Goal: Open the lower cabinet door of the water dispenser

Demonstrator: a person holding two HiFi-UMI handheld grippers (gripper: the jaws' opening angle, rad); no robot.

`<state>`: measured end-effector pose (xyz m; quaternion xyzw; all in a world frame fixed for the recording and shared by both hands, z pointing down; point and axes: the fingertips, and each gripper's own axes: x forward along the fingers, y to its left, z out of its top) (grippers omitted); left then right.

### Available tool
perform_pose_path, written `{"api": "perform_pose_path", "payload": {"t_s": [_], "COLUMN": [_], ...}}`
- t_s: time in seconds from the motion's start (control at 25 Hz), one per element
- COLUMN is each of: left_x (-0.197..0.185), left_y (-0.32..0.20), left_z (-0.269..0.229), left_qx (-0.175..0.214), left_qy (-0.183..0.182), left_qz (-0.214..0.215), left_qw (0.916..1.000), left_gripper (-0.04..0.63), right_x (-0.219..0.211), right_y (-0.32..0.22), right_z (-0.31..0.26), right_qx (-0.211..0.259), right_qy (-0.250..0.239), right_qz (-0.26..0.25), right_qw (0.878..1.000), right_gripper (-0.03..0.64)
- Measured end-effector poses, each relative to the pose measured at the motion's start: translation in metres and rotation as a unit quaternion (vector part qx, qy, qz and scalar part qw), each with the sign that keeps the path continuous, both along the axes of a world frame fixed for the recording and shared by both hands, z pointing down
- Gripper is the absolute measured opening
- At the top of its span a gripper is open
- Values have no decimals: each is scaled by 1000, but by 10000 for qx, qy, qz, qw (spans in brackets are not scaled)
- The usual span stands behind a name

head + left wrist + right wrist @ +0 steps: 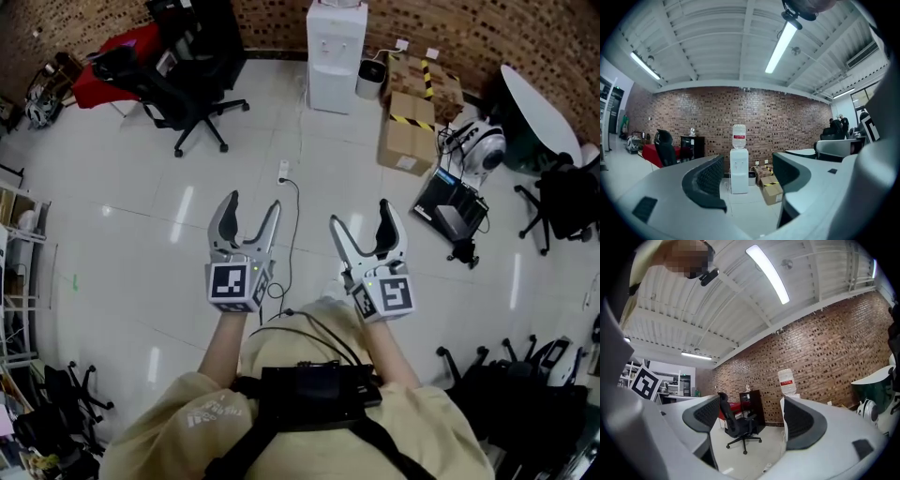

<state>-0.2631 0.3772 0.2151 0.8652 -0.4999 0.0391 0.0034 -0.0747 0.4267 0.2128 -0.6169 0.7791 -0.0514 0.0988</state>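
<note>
A white water dispenser (336, 56) stands against the brick wall far across the floor, its lower cabinet door closed. In the left gripper view the water dispenser (739, 168) carries a bottle and shows between the jaws. In the right gripper view the water dispenser (787, 390) is partly hidden behind the right jaw. My left gripper (255, 209) and right gripper (360, 215) are held side by side in front of the person, both open and empty, far from the dispenser.
Cardboard boxes (410, 117) and a small bin (371, 78) sit right of the dispenser. A black office chair (178, 80) stands at the left. A power strip with cable (284, 172) lies on the white floor. Equipment and chairs (459, 211) crowd the right side.
</note>
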Motion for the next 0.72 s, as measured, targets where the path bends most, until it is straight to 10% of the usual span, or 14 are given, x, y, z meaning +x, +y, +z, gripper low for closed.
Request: {"api": "perform_pose_path", "payload": {"t_s": [0.72], "left_x": [92], "left_y": [-115], "left_z": [34], "left_qx": [-457], "left_qy": [-214], "left_qz": [241], "left_qw": [9984], "left_gripper": [318], "right_x": [91], "right_y": [-97], "right_z": [34], "right_qx": [-431], "right_qy": [-116], "right_qz": [171], "right_qw": [9989], "right_gripper": [433]}}
